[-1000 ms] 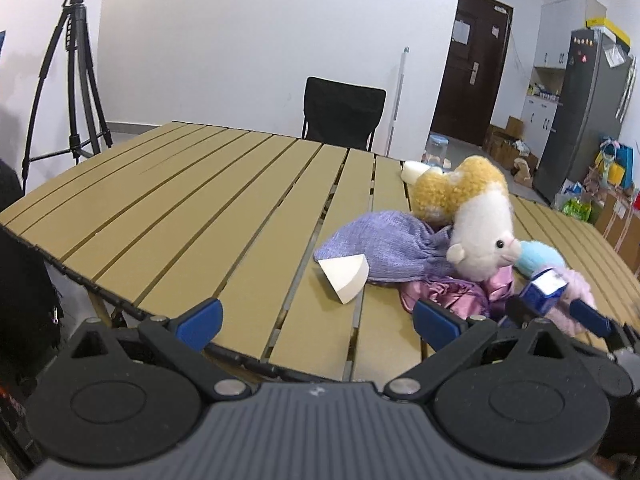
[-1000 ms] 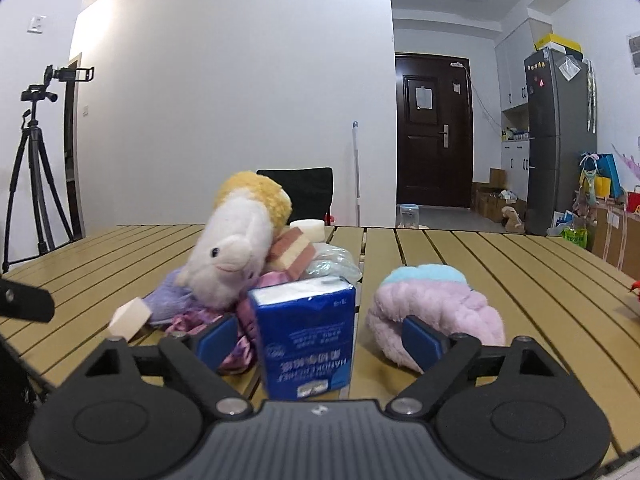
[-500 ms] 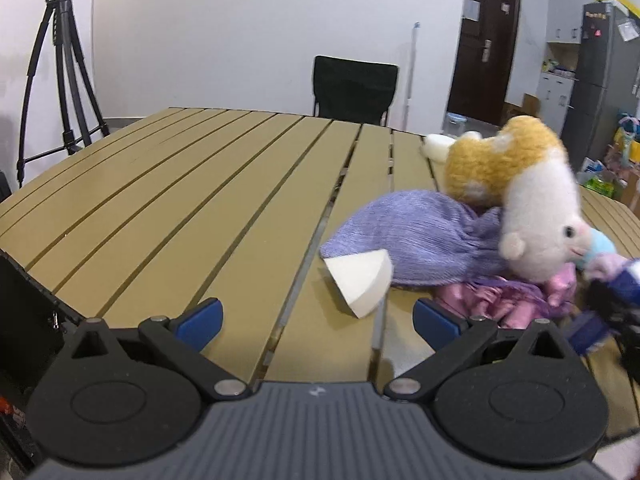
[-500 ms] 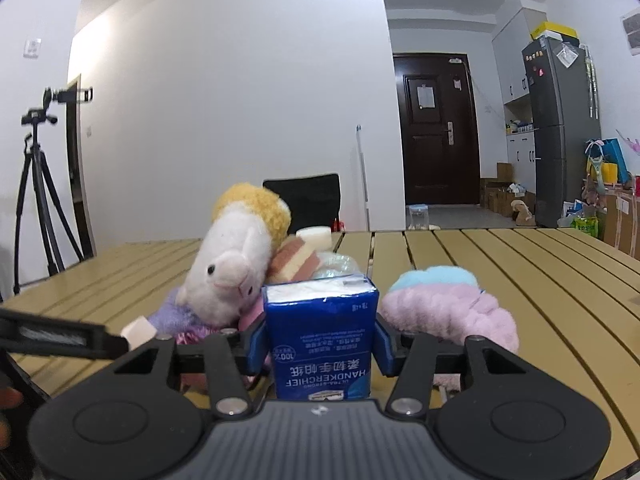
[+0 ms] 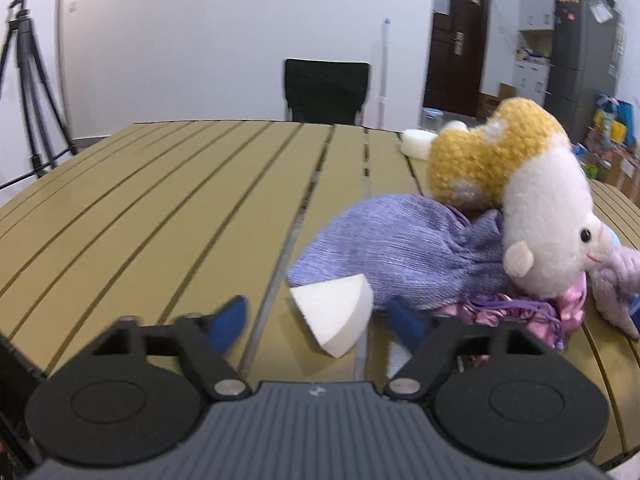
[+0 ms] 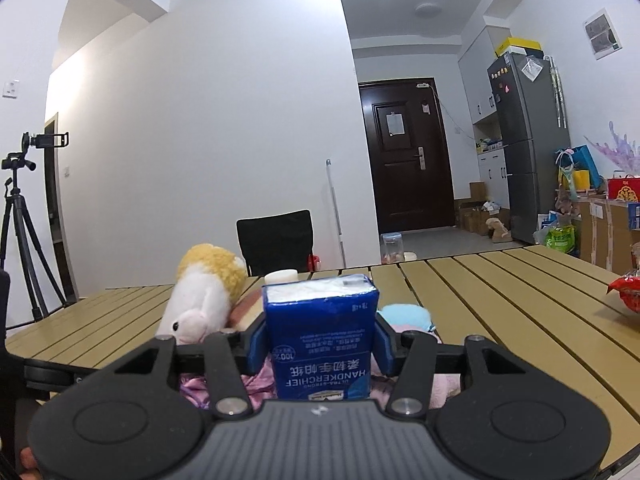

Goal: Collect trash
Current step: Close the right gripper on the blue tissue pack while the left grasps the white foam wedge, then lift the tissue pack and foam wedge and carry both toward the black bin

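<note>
Gripper [image 6: 318,346] on the right is clamped on a blue tissue pack [image 6: 320,336], held clear of the bench [image 6: 500,292] at lower centre of the right wrist view. The left gripper [image 5: 318,320] has just been closing, and a white foam wedge [image 5: 334,312] is framed between its blue pads at lower centre, not yet pressed. By this judgement, one piece is collected and a second is nearly taken. Left on the bench are a plush toy [image 5: 520,208], a purple pouch [image 5: 400,248] and, at far right, a red wrapper [image 6: 626,292]. No bin is seen.
</note>
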Motion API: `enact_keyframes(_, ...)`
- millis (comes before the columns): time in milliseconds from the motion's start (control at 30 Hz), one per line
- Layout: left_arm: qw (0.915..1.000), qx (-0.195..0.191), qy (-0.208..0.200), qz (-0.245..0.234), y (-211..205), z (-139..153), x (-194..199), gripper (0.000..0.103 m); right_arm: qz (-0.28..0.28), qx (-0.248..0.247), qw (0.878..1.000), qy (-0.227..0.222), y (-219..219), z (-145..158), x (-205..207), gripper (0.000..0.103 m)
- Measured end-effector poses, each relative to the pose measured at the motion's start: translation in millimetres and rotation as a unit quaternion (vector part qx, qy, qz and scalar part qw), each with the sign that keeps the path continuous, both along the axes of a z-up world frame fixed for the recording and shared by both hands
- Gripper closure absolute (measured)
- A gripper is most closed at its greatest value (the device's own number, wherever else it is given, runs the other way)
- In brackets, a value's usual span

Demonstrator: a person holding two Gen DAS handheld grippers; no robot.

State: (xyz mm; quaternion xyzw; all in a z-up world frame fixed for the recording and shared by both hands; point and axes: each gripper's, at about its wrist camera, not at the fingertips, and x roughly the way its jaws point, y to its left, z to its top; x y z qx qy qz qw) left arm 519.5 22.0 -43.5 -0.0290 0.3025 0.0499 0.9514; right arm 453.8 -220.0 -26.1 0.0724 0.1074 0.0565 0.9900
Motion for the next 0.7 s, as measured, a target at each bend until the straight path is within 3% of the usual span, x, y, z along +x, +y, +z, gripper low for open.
enact_keyframes(67, 0.9999, -0.002, -0.001, -0.013, 1, -2, 2, 0.066, 0.0, -0.003, 1.0, 0.002, 1, -1, 1, 0.053)
enact_keyframes(100, 0.9998, -0.003, -0.002, -0.017, 1, -1, 2, 0.068, 0.001, -0.004, 1.0, 0.003, 1, -2, 2, 0.053)
enact_keyframes(700, 0.9984, 0.001, -0.051, -0.022, -2, 28, -38, 0.07, 0.021, -0.011, 1.0, 0.002, 5, 2, -12, 0.053)
